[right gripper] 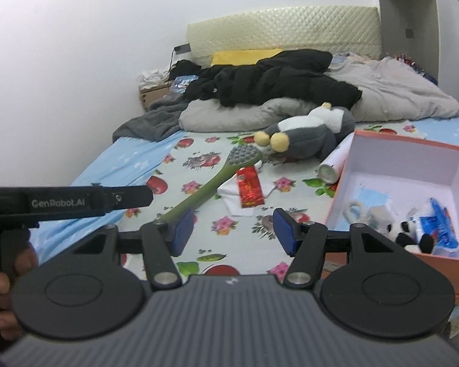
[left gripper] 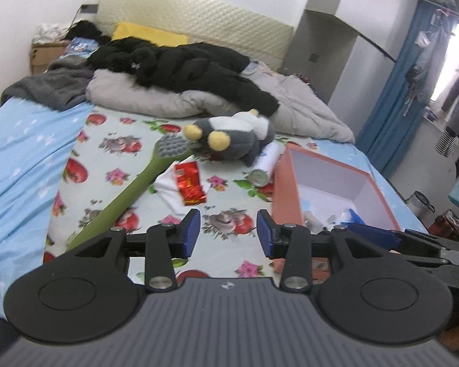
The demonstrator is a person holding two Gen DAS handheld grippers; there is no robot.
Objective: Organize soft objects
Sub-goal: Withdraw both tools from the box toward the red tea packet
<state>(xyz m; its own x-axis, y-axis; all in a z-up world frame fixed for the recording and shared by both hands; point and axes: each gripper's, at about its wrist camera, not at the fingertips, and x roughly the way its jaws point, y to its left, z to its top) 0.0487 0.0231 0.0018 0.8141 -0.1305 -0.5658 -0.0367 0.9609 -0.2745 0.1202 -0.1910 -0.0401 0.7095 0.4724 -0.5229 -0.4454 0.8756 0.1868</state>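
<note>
A small panda toy [right gripper: 413, 235] is already seen in the orange box [right gripper: 407, 145]. The grey plush [right gripper: 306, 140], at twelve o'clock from the right claw [right gripper: 232, 229], remains on the bed. Both the right and left claw [left gripper: 228, 232] are held half open, empty.

**Hidden, cropped and blurred parts of the bed scene**

The long green plastic brush [left gripper: 128, 195] loses its handle end behind the left gripper's [left gripper: 228, 232] left finger; in the right wrist view the same end vanishes behind the right gripper's [right gripper: 232, 229] left finger. The open orange cardboard box [left gripper: 283, 180] has its near wall masked by the left gripper's body. Inside, a small black-and-white panda plush [right gripper: 413, 235] is partly covered by the right finger linkage. The red foil packet's [right gripper: 249, 189] print is too blurred to read.
</note>
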